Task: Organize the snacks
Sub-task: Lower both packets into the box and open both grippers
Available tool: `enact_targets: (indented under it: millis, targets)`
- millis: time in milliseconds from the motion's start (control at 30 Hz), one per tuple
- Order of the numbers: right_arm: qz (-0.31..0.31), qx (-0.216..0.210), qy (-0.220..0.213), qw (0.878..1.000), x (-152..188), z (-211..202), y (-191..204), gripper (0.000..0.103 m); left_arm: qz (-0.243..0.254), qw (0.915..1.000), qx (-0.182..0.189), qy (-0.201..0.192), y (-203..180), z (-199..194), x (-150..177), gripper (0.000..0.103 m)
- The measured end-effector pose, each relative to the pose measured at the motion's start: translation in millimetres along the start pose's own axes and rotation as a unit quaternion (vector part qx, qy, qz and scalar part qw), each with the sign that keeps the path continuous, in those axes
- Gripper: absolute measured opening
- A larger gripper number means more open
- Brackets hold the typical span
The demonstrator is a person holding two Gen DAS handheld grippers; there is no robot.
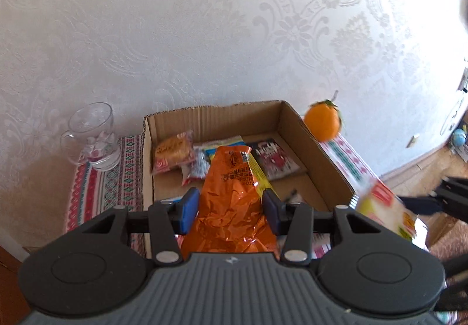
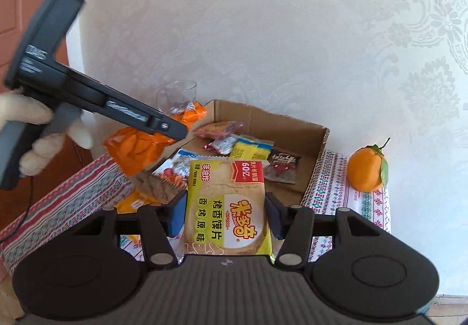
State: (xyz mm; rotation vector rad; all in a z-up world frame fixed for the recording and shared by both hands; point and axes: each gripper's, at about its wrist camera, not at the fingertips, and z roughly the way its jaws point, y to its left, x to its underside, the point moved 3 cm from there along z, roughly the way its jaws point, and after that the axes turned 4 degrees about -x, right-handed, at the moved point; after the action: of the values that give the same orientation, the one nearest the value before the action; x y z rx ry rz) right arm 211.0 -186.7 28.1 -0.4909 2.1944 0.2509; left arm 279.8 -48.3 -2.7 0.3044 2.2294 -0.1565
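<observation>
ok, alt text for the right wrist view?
Right gripper holds a yellow-green snack packet above an open cardboard box of snacks. Left gripper carries a crumpled orange foil bag; an orange fruit sits right.

Open-topped box, with obstacles at both ends

In the left wrist view the cardboard box (image 1: 292,131) at centre frame is open from above; small packets (image 1: 204,158) crowd its far half, while bare floor shows in the near right part. A glass mug (image 1: 93,137) stands just beside its left wall at left centre, and an orange (image 1: 323,121) sits near its far right corner at right centre. Both stand on the patterned cloth (image 1: 99,187), leaving only narrow strips free.
</observation>
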Motion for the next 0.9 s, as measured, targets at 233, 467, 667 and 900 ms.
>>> enact_targets:
  millis: [233,467,667,900]
  targets:
    - [0.0,0.011,0.002,1.0,-7,11,-8,0.06,-0.015,0.9993,-0.034,-0.006,5,44,-11,0.047]
    - [0.004,0.02,0.005,1.0,-17,21,-12,0.06,-0.027,0.9989,-0.039,-0.007,7,43,-3,0.077]
    - [0.01,0.032,0.009,0.999,-32,42,-17,0.06,-0.036,0.9987,-0.036,-0.003,14,3,26,0.088]
    - [0.019,0.053,0.023,0.998,-54,88,-32,0.06,-0.049,0.9954,-0.079,-0.024,11,-39,76,0.096]
